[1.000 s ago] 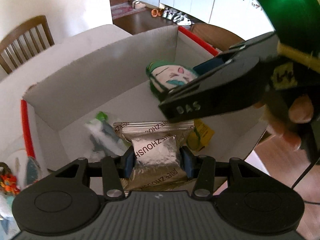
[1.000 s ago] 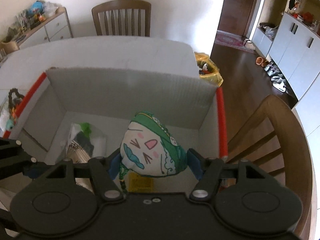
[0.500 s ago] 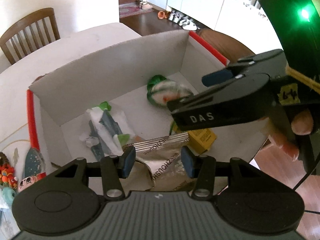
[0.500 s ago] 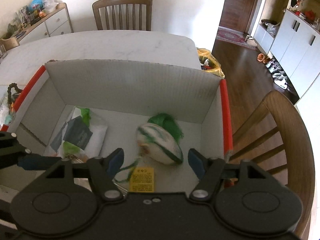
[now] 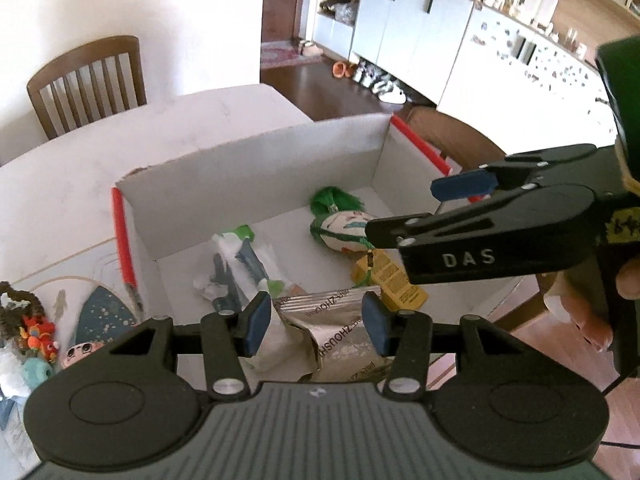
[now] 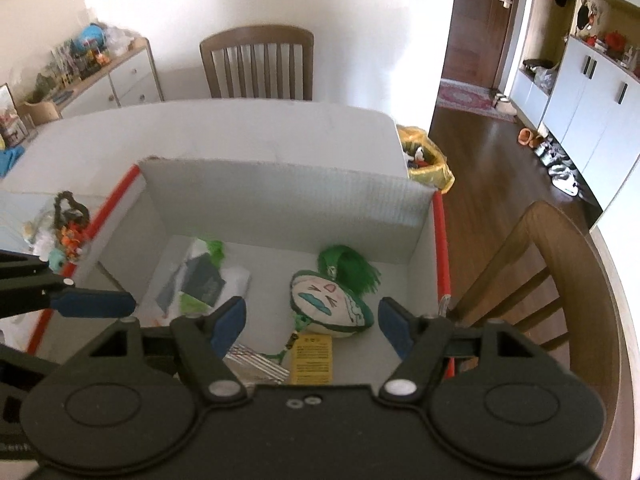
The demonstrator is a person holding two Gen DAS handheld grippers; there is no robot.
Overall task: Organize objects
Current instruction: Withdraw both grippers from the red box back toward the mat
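Both the left hand-held gripper (image 5: pixel 316 322) and right hand-held gripper (image 6: pixel 310 326) point downward, jaws apart, empty.

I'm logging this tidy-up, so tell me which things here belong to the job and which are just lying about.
Part of the job:
cardboard box
plush toy
silver foil packet
plastic-wrapped pack
trinkets left on the table

Just lying about:
wooden chair
yellow bag
shoes

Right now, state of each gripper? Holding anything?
Left gripper: open, empty; silver foil packet lies below it in the box.
Right gripper: open, empty; green plush toy lies in the box.
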